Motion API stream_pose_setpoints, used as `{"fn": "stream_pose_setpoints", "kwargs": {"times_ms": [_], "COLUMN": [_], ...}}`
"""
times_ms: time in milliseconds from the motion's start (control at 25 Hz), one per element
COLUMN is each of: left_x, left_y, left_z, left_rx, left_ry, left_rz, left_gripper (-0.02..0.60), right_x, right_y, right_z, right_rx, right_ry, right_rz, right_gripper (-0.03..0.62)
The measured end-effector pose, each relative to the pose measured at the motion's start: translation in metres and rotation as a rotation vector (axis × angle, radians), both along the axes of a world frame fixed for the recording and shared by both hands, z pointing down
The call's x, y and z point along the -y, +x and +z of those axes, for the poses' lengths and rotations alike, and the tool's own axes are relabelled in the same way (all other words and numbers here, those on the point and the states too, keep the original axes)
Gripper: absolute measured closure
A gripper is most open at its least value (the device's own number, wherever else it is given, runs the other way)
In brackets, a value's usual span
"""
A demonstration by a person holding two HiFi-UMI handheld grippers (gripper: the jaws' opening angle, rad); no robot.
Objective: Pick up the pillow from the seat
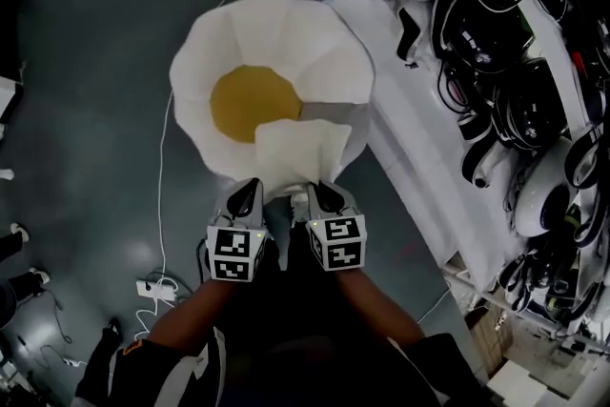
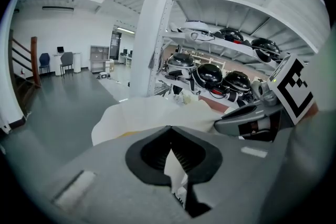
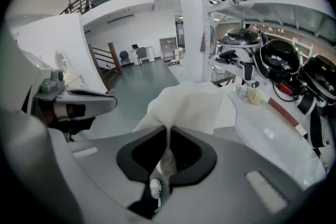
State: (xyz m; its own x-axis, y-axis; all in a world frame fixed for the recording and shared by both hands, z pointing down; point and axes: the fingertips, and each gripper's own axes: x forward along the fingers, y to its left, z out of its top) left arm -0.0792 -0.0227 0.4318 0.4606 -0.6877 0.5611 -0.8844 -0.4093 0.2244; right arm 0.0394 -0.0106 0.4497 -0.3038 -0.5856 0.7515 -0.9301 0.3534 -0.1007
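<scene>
White fabric is pinched in both tongs: the left gripper (image 1: 246, 197) is clamped on the near hem of the pillow (image 1: 286, 52), and the right gripper (image 1: 326, 195) is clamped on the same hem just beside it. In each gripper view a fold of cloth shows between the closed jaws. The pillow is roundish, white with a yellow centre (image 1: 254, 103). It is held out ahead of me above the grey floor (image 1: 86, 110), with its right edge next to the white shelf unit (image 1: 419, 157), which is loaded with dark helmet-like gear. No seat shows beneath it, so I judge the pick made and the lift in hand. The grip is on thin edge cloth only, at two points close together, and nothing of mine supports the rest. Next move, as I read it: carry with both hands matched, slow, clear of the shelf corner, so the hem does not slip.
</scene>
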Motion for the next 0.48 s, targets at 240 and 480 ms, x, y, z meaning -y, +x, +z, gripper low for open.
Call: {"fn": "stream_pose_setpoints", "kwargs": {"times_ms": [240, 480], "left_x": [-0.016, -0.027], "left_y": [0.001, 0.004], "left_z": [-0.038, -0.080], "left_rx": [0.012, 0.007], "left_ry": [0.047, 0.093], "left_rz": [-0.017, -0.105], "left_gripper": [0.580, 0.580], "right_x": [-0.016, -0.025], "right_y": [-0.002, 0.011], "right_z": [-0.040, -0.075], "right_rx": [0.006, 0.013], "right_ry": [0.052, 0.111], "right_rz": [-0.057, -0.126], "right_gripper": [0.568, 0.568]}}
